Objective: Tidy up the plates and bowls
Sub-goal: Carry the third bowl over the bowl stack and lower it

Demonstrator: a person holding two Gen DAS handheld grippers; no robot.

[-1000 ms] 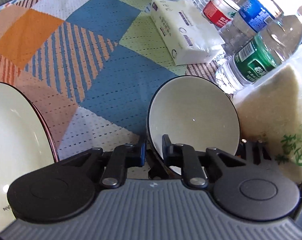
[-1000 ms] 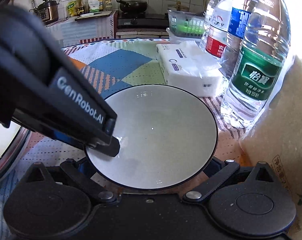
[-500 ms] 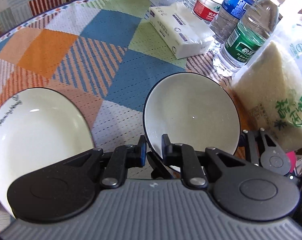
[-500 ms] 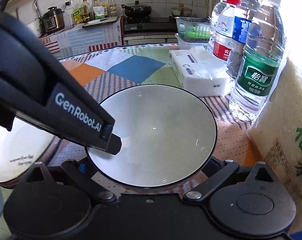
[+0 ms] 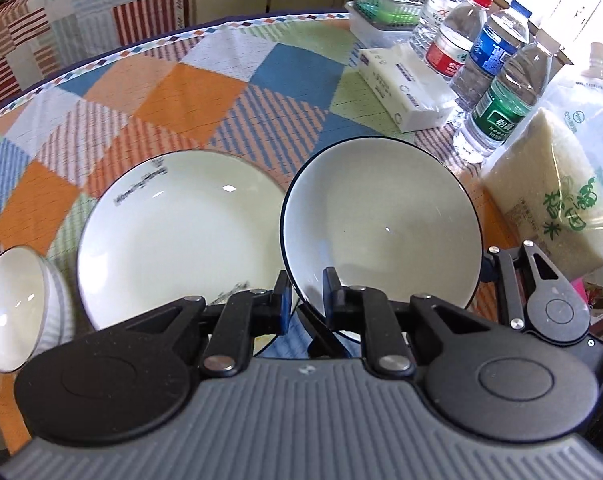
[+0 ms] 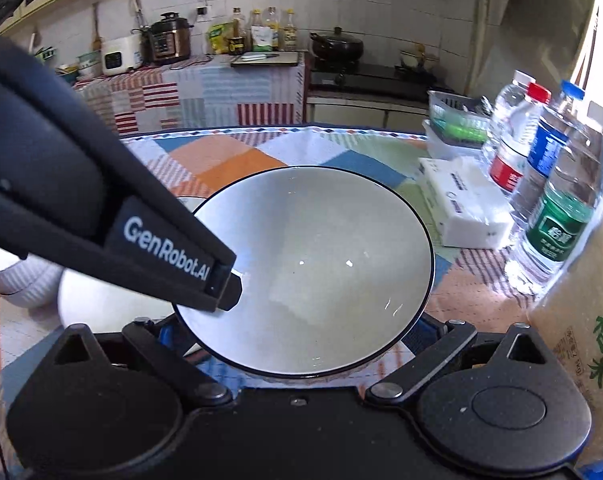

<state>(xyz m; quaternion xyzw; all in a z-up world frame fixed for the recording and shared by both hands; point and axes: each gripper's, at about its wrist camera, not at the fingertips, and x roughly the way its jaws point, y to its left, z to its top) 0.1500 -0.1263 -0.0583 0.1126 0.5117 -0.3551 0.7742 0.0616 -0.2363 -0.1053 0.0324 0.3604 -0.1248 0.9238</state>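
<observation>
Both grippers point(image 5: 306, 292) point(image 6: 297, 328) raised bowl point(image 5: 381, 228) (plate point(image 5: 173, 236) revealed).

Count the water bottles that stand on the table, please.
4, in one cluster at the table's right edge: green-label bottle nearest, then blue-label bottle, red-label bottle, and a clear one behind. More may be hidden.

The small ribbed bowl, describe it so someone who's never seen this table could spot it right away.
Start at the table with the patchwork cloth and find the wide white plate at the near edge. The small ribbed bowl sits just left of that plate, tipped on its side. Unlike the smooth dark-rimmed bowl beside the plate, it is smaller and has grooved white sides.
</observation>
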